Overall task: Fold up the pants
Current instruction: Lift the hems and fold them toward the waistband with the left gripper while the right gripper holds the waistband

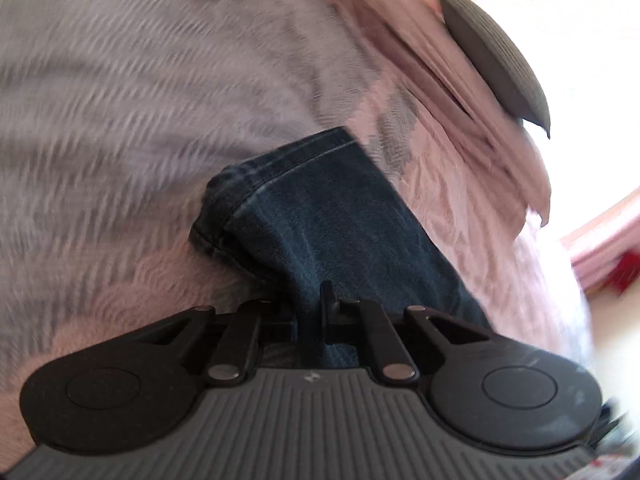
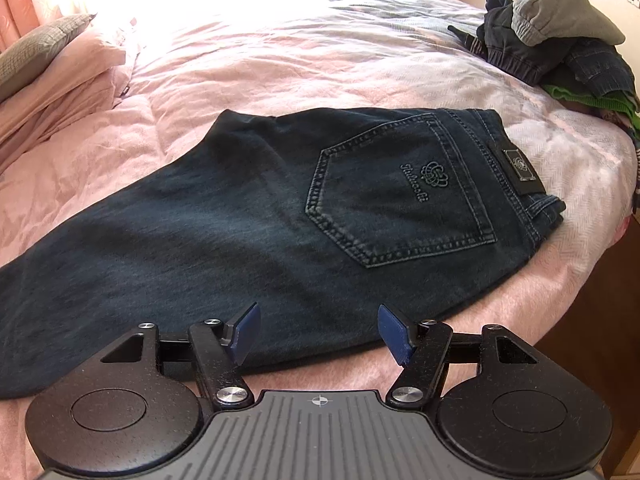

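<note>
**Pocket embroidery and waistband patch, neither legible**

Beyond the right gripper's fingers (image 2: 394, 330), the jeans (image 2: 240, 220) show a back pocket (image 2: 400, 196) embroidered with a crown-like emblem over a line of cursive script; its letters cannot be made out. To the right of it, a dark waistband patch (image 2: 522, 170) carries a small framed emblem, unreadable. Nothing readable appears in the left wrist view.

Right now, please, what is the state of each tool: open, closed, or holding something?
Left tool: closed on the leg of the jeans.
Right tool: open, holding nothing, just above the jeans.
</note>
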The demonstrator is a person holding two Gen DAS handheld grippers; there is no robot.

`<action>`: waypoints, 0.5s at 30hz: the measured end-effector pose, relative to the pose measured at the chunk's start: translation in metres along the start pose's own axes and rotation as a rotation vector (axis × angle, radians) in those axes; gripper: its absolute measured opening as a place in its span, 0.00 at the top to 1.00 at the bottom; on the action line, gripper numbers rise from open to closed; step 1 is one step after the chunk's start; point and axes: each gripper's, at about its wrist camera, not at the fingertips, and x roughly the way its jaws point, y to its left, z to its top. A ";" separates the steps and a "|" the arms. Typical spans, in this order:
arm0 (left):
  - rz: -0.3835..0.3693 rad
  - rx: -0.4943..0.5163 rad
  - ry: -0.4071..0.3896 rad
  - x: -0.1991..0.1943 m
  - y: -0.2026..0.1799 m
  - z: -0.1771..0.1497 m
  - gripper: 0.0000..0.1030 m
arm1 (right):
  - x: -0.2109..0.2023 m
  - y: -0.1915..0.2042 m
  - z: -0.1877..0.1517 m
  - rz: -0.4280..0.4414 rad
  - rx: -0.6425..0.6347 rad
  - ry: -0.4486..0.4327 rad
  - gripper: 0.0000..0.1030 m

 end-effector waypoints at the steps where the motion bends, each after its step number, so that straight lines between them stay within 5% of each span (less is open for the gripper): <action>1: 0.023 0.080 -0.016 -0.005 -0.014 0.001 0.94 | 0.000 -0.002 0.002 -0.001 -0.001 -0.002 0.40; 7: 0.046 0.584 -0.149 -0.046 -0.135 -0.009 0.95 | -0.001 -0.031 0.015 -0.019 0.009 -0.022 0.40; 11: -0.080 0.848 -0.227 -0.069 -0.223 -0.049 0.95 | -0.002 -0.060 0.024 -0.028 0.049 -0.032 0.40; 15: -0.227 1.061 -0.184 -0.063 -0.296 -0.128 0.94 | -0.002 -0.090 0.030 -0.014 0.106 -0.044 0.40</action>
